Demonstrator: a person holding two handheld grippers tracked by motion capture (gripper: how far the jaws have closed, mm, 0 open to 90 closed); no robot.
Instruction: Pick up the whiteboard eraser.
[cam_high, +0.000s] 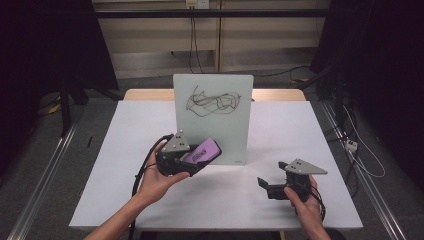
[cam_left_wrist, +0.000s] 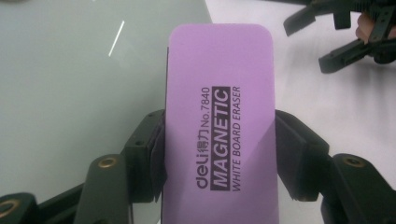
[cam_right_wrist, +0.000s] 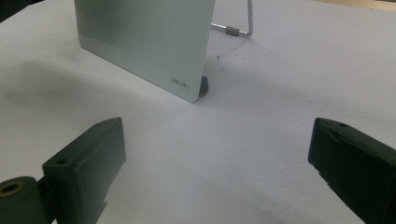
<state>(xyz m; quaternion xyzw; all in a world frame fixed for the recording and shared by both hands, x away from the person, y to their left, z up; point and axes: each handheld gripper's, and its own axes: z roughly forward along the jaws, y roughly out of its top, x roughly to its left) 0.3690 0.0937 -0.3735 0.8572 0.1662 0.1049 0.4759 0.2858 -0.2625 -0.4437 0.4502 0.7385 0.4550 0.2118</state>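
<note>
Black grippers (cam_high: 197, 165), grey 3-cornered plates, brass screws.

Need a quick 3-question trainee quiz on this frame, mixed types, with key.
1. True or false: the left gripper is shut on the purple eraser.
2. The right gripper is: A) open, with nothing between its jaws B) shut on a pen C) shut on the eraser.
3. Fill in: the upright whiteboard carries black ____.

Key: 1 true; 2 A; 3 scribbles.
</note>
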